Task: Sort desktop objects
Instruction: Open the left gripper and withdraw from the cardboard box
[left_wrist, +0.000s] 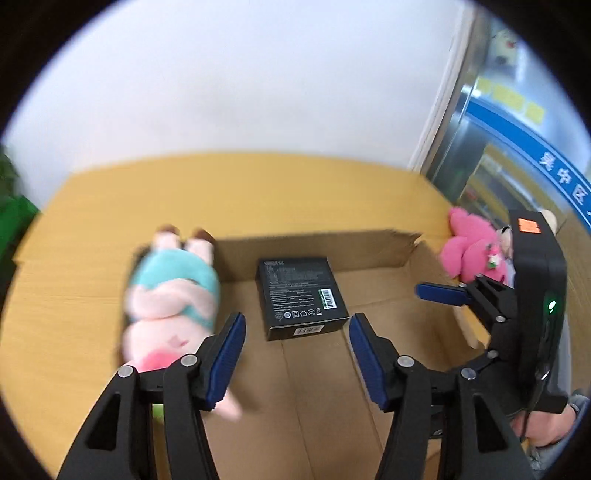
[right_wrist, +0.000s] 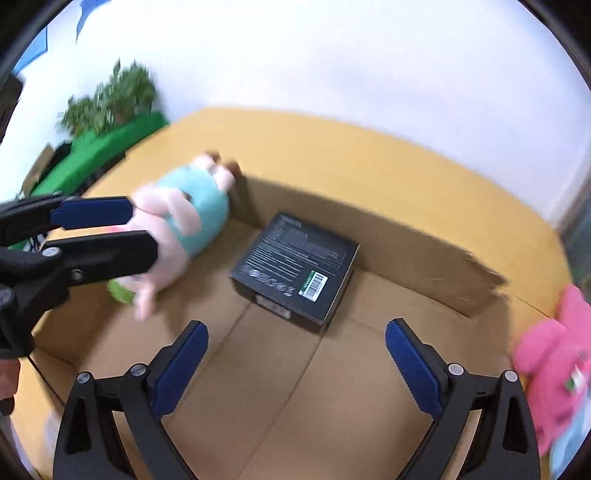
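Observation:
A brown cardboard box (left_wrist: 369, 251) lies open on the yellow table (left_wrist: 258, 184). A black carton (left_wrist: 301, 295) sits flat on the box floor; it also shows in the right wrist view (right_wrist: 295, 266). A pink and teal plush toy (left_wrist: 170, 302) lies blurred at the box's left side, also in the right wrist view (right_wrist: 177, 225). My left gripper (left_wrist: 297, 358) is open and empty above the box, its left finger beside the plush. My right gripper (right_wrist: 295, 365) is open and empty over the box floor. A pink plush (left_wrist: 472, 247) lies outside the box's right wall.
A green mat (right_wrist: 99, 151) and a potted plant (right_wrist: 110, 96) stand at the far left beyond the table. A white wall runs behind. Glass with blue lettering (left_wrist: 535, 147) is at the right. The box floor (right_wrist: 314, 387) near me is bare.

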